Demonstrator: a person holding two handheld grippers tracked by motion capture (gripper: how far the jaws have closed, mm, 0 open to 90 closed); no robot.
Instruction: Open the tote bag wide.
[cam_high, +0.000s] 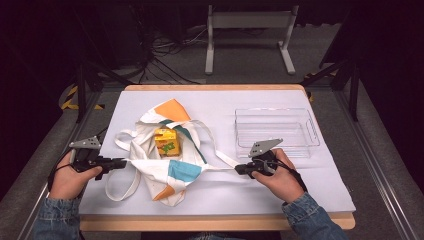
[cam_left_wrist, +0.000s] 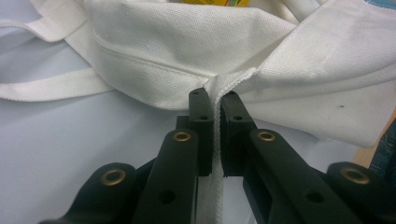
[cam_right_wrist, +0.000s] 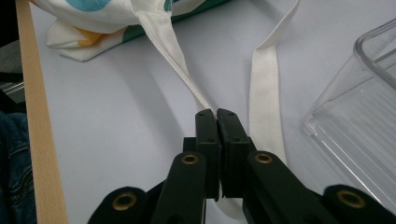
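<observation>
On the counter (cam_high: 300, 185) the white tote bag (cam_high: 165, 155) lies spread left of centre, a yellow carton (cam_high: 166, 141) sitting in its opening — the clear plastic bin (cam_high: 275, 131) at right is empty. The left hand-held gripper (cam_high: 122, 162) is clamped on the bag's fabric edge, its hand low and level. The right hand-held gripper (cam_high: 237, 169) pinches a strap (cam_right_wrist: 182, 65) taut, its hand level too.

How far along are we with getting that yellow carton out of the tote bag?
Done: both grippers grip the tote bag, the left gripper on its hem, the right gripper on a strap, spreading it open. Left: the yellow carton sits in the mouth; the clear bin holds nothing.
</observation>
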